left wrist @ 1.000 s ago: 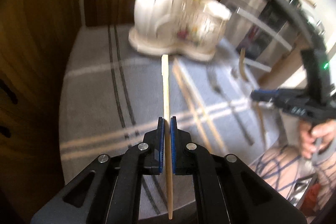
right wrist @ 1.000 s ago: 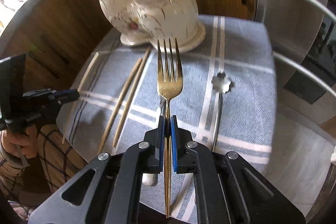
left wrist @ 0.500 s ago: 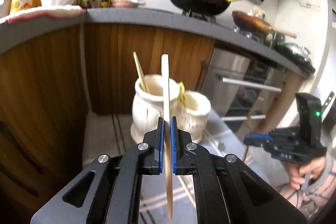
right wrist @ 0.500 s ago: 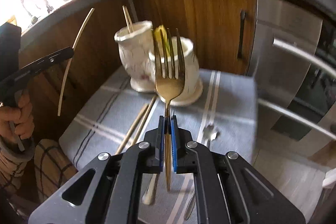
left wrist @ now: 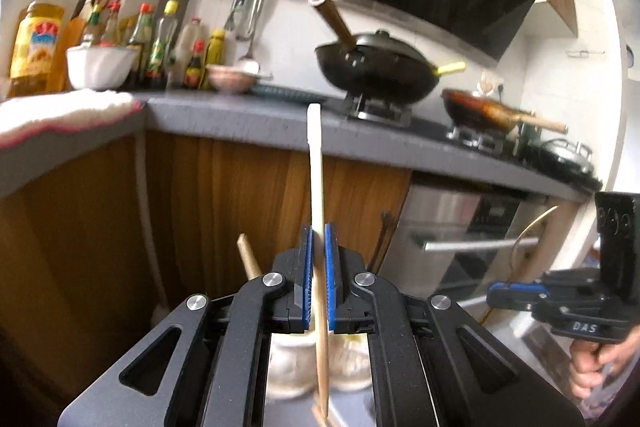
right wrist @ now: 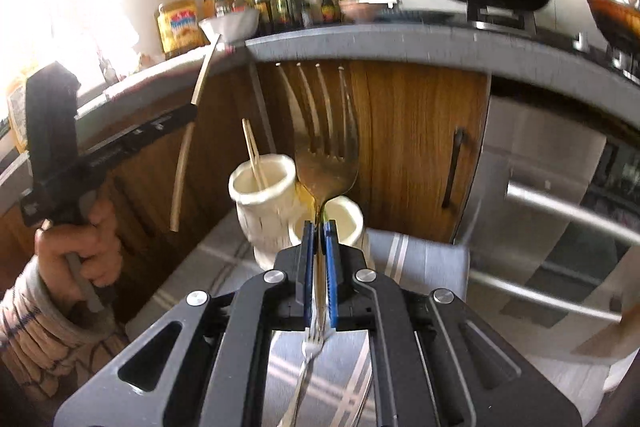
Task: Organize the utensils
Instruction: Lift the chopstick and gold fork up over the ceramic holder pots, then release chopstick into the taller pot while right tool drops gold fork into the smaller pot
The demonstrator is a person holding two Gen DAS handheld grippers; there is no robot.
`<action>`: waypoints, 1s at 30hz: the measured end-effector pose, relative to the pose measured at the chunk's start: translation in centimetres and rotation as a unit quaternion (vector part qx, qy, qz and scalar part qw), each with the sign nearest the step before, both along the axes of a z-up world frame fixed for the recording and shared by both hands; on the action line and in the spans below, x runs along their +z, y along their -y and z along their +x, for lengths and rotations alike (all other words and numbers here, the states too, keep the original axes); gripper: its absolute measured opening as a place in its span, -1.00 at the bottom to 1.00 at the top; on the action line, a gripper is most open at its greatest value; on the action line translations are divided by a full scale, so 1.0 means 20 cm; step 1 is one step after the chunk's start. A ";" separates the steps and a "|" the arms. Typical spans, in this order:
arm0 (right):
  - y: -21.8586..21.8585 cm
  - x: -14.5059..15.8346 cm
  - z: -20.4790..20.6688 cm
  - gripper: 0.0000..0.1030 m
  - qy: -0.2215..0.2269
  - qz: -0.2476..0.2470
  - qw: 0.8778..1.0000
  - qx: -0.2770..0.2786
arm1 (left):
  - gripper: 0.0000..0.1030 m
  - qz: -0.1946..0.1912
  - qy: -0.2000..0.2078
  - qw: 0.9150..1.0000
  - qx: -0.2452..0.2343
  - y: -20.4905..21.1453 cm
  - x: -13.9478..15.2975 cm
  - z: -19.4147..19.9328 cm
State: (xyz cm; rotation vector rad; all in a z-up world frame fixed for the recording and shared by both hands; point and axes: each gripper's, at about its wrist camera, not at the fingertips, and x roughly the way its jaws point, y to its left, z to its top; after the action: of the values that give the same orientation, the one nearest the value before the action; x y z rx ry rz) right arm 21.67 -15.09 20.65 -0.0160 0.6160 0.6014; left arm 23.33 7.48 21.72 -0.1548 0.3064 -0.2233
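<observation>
The left gripper (left wrist: 317, 255) had its fingers closed on a pale wooden chopstick (left wrist: 316, 163), whose long axis ran nearly straight up the centre of the left wrist view, its blunt end against the grey counter edge. The right gripper (right wrist: 319, 239) had its fingers closed on the neck of a gold fork (right wrist: 326, 163), tines pointing up the frame. The white ceramic holder (right wrist: 262, 195), a joined pair of cups standing on the striped grey cloth (right wrist: 424, 263) over the bench, sat at lower centre of the right wrist view, just beyond and below the right fingers. The taller cup, already holding chopsticks (right wrist: 254, 155), lay left of the fork; the shorter cup (right wrist: 346, 219) lay directly behind the fork's neck. In judgement, each utensil must tip downward into its cup; the fork appeared nearer its opening.
</observation>
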 end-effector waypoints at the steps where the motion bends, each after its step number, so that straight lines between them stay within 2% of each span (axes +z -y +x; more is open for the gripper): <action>1: 0.00 0.03 0.01 -0.90 0.006 0.001 1.000 0.000 | -0.89 0.002 0.007 1.000 0.003 0.01 0.01 0.03; 6: -0.04 0.12 0.11 -0.90 0.020 0.008 1.000 -0.003 | -0.89 0.009 0.034 0.999 0.012 0.06 0.03 0.15; 13: -0.09 0.15 0.22 -0.90 0.030 0.014 0.999 -0.008 | -0.89 0.013 0.050 0.998 0.027 0.07 -0.05 0.27; 19: -0.13 0.08 0.29 -0.90 0.023 0.008 1.000 -0.012 | -0.89 0.015 0.046 0.998 0.038 0.04 -0.18 0.32; 30: -0.20 -0.06 0.37 -0.90 -0.003 -0.012 1.000 -0.007 | -0.89 0.012 0.035 0.998 0.041 0.00 -0.28 0.36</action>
State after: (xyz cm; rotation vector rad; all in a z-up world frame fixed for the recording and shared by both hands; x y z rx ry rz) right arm 29.06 -11.05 19.54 -0.0319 0.6293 0.5813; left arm 30.61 7.51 16.05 -0.1356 0.2317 -0.1434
